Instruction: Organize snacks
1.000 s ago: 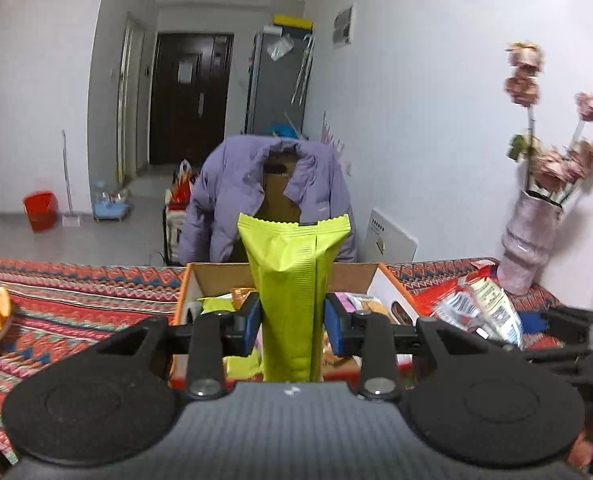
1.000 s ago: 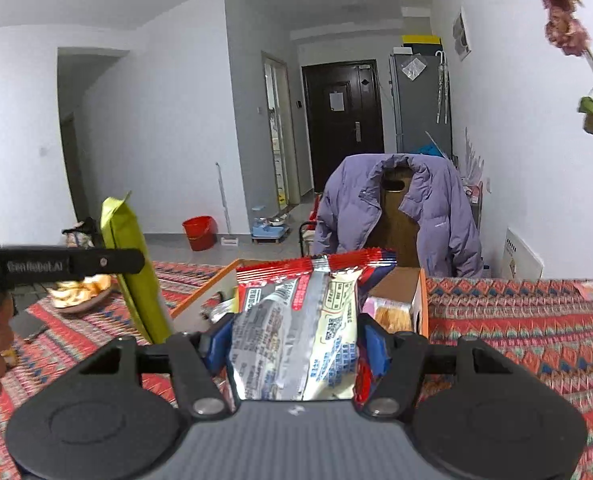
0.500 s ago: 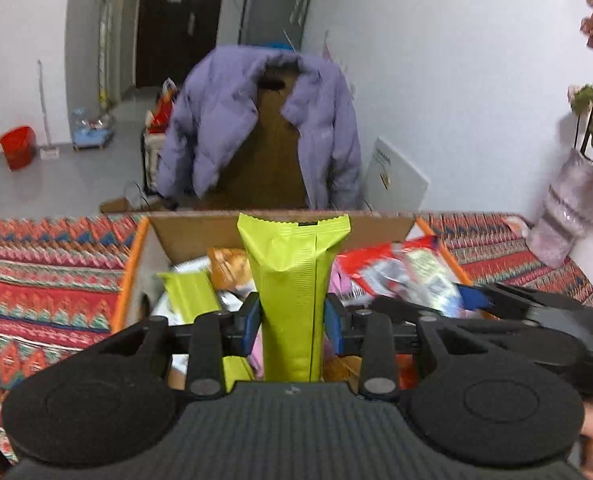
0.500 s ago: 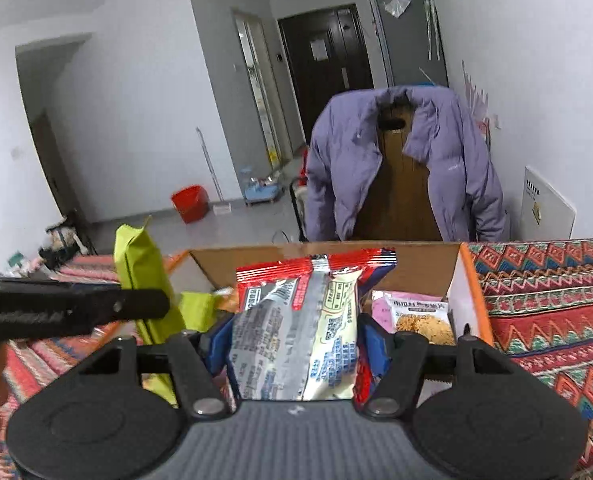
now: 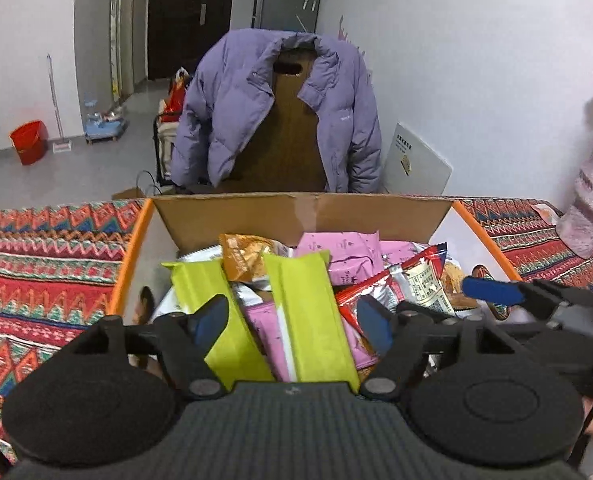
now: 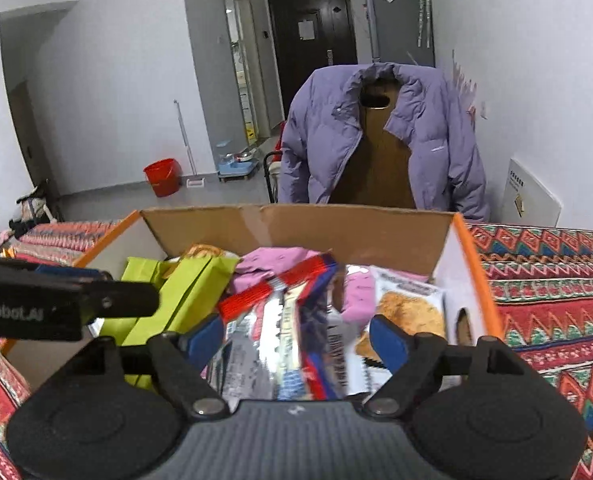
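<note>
An open cardboard box [image 5: 296, 216] with orange edges holds several snack packets. My left gripper [image 5: 292, 322] hangs over it, jaws opening. A lime-green packet [image 5: 308, 320] leans loose between the pads, touching neither. A second lime packet [image 5: 196, 280] lies to its left. In the right wrist view the same box [image 6: 296, 228] fills the middle. My right gripper [image 6: 296, 338] is opening too. A blurred red, silver and blue packet [image 6: 292, 320] tips away between its spread pads. One finger of the left gripper [image 6: 56, 308] crosses at the left.
The box stands on a red patterned cloth [image 5: 36, 264]. Behind it a purple jacket [image 5: 336, 112] hangs over a wooden chair. A pale vase [image 5: 592, 208] stands at the right by the wall. A red bucket [image 6: 162, 176] sits on the floor beyond.
Both grippers came forward and down over the box, each shut on its packet. Both have now opened, and the lime packet and the red-silver packet tip loose into the box.
</note>
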### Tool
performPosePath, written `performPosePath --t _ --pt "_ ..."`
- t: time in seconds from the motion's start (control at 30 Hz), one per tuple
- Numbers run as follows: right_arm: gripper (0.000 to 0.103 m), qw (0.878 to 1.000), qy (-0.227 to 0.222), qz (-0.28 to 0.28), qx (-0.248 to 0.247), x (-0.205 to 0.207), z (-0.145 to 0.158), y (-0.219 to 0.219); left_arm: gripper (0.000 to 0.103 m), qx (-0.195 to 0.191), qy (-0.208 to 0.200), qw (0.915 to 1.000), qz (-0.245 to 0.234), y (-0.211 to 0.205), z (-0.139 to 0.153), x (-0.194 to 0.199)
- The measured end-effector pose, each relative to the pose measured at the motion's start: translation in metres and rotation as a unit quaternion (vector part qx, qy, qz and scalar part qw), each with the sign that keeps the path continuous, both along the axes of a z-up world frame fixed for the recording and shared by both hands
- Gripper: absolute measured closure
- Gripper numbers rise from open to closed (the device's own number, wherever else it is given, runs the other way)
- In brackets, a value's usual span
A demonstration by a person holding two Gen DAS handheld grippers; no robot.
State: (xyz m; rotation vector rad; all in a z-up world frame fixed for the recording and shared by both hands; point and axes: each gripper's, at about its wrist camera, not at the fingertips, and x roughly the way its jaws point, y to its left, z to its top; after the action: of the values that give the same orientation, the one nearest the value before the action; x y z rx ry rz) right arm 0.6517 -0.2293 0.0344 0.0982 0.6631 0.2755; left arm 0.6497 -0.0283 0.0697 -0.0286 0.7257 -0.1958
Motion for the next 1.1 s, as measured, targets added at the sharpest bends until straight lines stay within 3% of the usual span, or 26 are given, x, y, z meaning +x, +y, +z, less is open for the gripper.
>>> performPosePath --t 0.33,0.5,0.67,1.1 --pt "0.015 0.999 0.0 -0.013 -0.038 -0.031 0.038 -0.025 0.019 0.017 -0.009 0.9995 0.025 0.017 0.02 -0.038" --pt "0.01 0.998 0.003 -0.016 -0.06 -0.059 0.061 -0.033 0.007 0.043 -0.029 0.9973 0.052 0.021 0.028 -0.069" --pt "0.006 0.997 -0.003 -0.01 -0.07 -0.091 0.075 -0.033 0.001 0.031 -0.047 0.9963 0.066 0.031 0.037 -0.102" --pt "0.004 0.995 -0.082 -0.052 -0.023 -0.169 0.08 -0.042 0.0 0.026 -0.141 0.9877 0.062 0.029 0.043 -0.182"
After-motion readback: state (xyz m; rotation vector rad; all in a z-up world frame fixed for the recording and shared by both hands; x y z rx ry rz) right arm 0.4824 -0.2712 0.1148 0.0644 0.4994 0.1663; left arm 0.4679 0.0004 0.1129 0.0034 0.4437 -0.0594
